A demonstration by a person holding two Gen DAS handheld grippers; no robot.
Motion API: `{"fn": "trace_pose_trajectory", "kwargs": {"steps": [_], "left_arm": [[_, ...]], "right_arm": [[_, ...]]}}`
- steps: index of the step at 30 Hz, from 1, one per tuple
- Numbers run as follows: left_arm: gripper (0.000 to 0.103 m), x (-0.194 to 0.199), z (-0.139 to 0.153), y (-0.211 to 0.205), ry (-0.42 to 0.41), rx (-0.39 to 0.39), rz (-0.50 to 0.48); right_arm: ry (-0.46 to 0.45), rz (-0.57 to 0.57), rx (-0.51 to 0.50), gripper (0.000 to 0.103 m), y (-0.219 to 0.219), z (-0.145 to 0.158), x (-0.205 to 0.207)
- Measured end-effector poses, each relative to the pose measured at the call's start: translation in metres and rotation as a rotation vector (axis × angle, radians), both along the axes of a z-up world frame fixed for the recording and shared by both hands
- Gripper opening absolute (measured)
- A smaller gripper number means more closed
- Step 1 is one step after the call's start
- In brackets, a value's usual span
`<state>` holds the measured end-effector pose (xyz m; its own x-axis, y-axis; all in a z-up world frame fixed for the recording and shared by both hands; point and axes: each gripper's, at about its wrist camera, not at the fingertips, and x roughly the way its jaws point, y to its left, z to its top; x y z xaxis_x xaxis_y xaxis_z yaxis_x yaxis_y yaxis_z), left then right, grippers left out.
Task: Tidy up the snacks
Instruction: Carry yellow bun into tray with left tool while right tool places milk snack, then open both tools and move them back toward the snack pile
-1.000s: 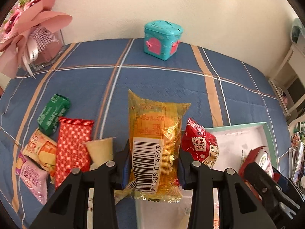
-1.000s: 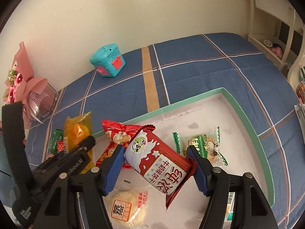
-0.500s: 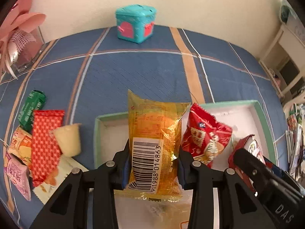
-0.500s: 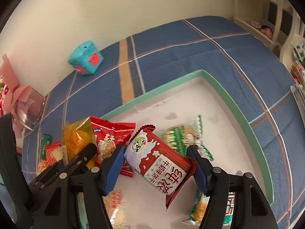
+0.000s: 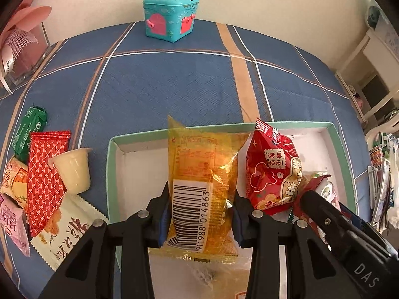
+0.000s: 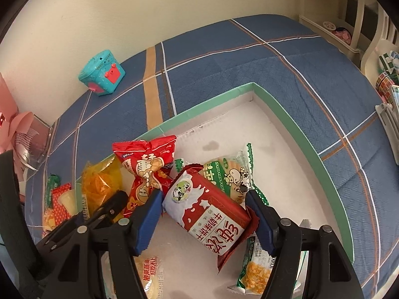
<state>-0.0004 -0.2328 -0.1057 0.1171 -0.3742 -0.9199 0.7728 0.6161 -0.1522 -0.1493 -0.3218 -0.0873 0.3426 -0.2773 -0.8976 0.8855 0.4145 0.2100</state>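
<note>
Snacks fill both claws. Nearest the left wrist camera, the left claw (image 5: 200,214) is clamped on a yellow barcode packet (image 5: 203,186), which stands lengthwise over the near-left part of the green-rimmed tray (image 5: 112,172). At 3 o'clock of that packet a red festive bag (image 5: 270,174) leans inside the tray, and the black body of the other tool crosses the 4 o'clock corner of this view.

In the right wrist view, the right claw (image 6: 204,214) pinches a red-and-white milk snack pack (image 6: 209,211) between its blue pads (image 6: 147,221), tilted over the tray's white floor. Just behind it, at 1 o'clock, lies a green cow-print cracker packet (image 6: 229,177); at 11 o'clock the red festive bag rests against the yellow one. Below the claw, at 5 o'clock, a green-edged packet with yellow pieces (image 6: 254,269) lies flat, and at 7 o'clock a pale round biscuit pack (image 6: 149,271) shows.

Outside the tray, at 9 o'clock in the left wrist view, loose items sit on the blue plaid counter (image 5: 174,87): a cream jelly cup (image 5: 73,169), a red patterned bar (image 5: 45,172), a white zigzag-edged packet (image 5: 64,234), a green pack (image 5: 28,132), an orange-and-white pack (image 5: 15,179) and a pink one (image 5: 12,226).

Farthest off, at 12 o'clock against the wall, stands a teal toy chest (image 5: 170,16); a pink bouquet in a clear box (image 5: 22,49) sits at 10 o'clock.
</note>
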Motion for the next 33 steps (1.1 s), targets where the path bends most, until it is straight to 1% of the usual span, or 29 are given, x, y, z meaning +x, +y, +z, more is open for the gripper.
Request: {"fn": "trace_pose_trajectory", "kwargs": {"steps": [3,6,7,12,14,16,20,24,28,30,31,32,33], "left_arm": [[0.052,0.004,0.002,0.001,0.014,0.002,0.010],[0.054,0.006,0.007,0.004,0.033,0.002,0.023],[0.058,0.007,0.009,0.005,0.037,0.002,0.026],[0.060,0.008,0.023,0.015,0.042,-0.010,0.027],[0.063,0.006,0.031,0.020,0.029,-0.012,0.027],[0.070,0.008,0.038,0.027,0.002,-0.005,0.039],[0.072,0.011,0.047,0.044,-0.055,0.018,0.063],[0.082,0.017,0.048,0.061,-0.075,0.028,0.092],[0.082,0.024,0.050,0.083,-0.080,0.027,0.129],[0.085,0.023,0.050,0.087,-0.078,0.024,0.138],[0.091,0.024,0.050,0.091,-0.081,0.023,0.143],[0.094,0.025,0.050,0.093,-0.087,0.021,0.148],[0.096,0.024,0.051,0.098,-0.096,0.018,0.151]], "right_arm": [[0.015,-0.001,-0.007,0.075,0.001,0.002,0.000],[0.023,-0.001,-0.015,0.075,0.002,0.007,-0.001],[0.024,-0.003,-0.016,0.076,0.003,0.009,-0.002],[0.034,0.003,-0.033,0.076,0.009,0.020,-0.006],[0.031,0.007,-0.036,0.076,0.011,0.024,-0.008],[0.027,0.012,-0.041,0.076,0.015,0.029,-0.010],[0.026,0.029,-0.057,0.076,0.025,0.038,-0.013],[0.025,0.037,-0.065,0.076,0.034,0.042,-0.014],[0.029,0.050,-0.070,0.076,0.044,0.044,-0.014],[0.033,0.069,-0.075,0.080,0.052,0.046,-0.012],[0.034,0.076,-0.079,0.085,0.055,0.046,-0.011],[0.036,0.080,-0.083,0.090,0.058,0.047,-0.010],[0.037,0.082,-0.088,0.090,0.060,0.048,-0.009]]}}
